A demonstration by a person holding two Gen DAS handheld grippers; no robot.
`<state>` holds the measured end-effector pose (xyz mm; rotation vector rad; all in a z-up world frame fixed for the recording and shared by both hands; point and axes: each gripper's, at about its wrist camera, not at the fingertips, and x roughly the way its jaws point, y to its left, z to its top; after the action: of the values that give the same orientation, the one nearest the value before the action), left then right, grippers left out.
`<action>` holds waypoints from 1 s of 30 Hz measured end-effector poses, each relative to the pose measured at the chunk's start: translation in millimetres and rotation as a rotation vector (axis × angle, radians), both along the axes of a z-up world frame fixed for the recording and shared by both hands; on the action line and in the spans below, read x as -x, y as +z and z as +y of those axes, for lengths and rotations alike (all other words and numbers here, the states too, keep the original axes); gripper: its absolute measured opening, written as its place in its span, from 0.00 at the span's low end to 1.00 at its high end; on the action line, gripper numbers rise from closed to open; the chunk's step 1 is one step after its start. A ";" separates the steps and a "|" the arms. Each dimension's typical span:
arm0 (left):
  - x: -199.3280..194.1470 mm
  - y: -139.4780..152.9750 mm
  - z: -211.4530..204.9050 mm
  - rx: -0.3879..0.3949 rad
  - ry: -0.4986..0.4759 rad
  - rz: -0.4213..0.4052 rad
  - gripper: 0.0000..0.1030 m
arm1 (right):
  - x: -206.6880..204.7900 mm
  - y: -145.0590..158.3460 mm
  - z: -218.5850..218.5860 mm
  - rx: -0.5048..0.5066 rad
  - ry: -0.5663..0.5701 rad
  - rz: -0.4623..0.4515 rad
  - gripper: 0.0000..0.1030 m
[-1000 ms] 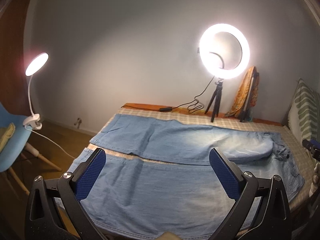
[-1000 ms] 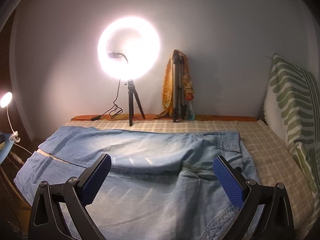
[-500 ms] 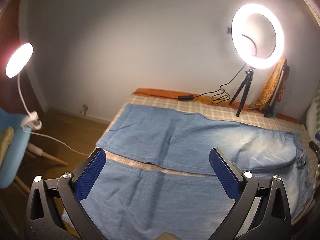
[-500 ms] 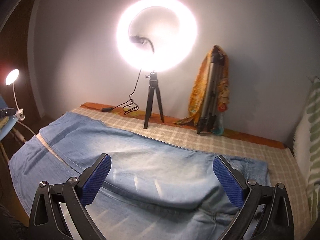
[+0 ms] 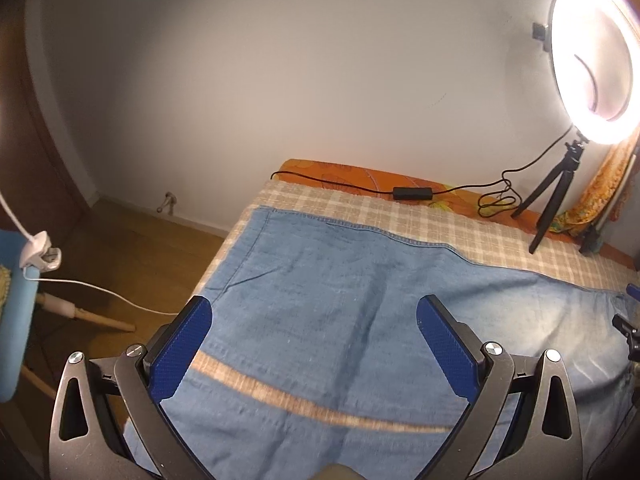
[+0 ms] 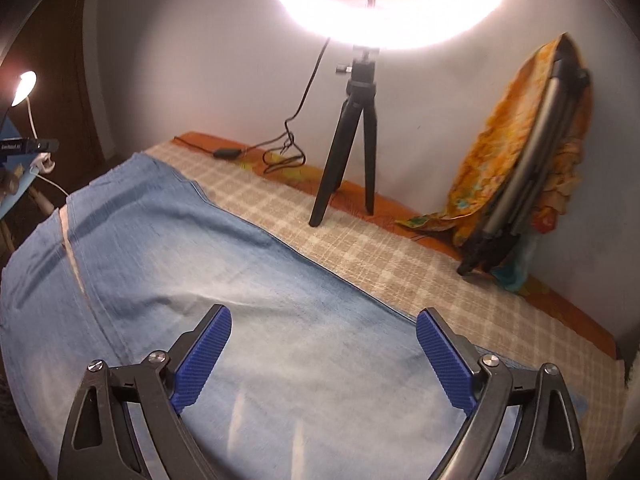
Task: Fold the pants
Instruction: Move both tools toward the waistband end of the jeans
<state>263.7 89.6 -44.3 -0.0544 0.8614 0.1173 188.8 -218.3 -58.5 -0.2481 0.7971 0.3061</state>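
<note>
Light blue denim pants lie flat on a checked bedcover, legs side by side with a thin strip of cover between them. My left gripper is open and empty above the far leg near its hem end. My right gripper is open and empty above the faded upper part of the far leg. The right gripper's edge shows at the left wrist view's right side.
A lit ring light on a black tripod stands on the bed's far side with its cable and adapter. A folded tripod draped in orange cloth leans on the wall. A blue chair with a clip lamp stands left of the bed.
Both grippers have moved forward and lower over the pants, toward the far leg and wall. The ring light looms larger. Both stay open.
</note>
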 end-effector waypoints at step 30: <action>-118.9 -133.1 18.6 0.222 0.136 0.190 0.98 | -106.8 -90.2 31.6 -0.033 0.156 0.211 0.34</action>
<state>382.6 108.1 -177.4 -0.3139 1.0578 0.1556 295.5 -186.7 -148.6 -0.2498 0.9823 0.4979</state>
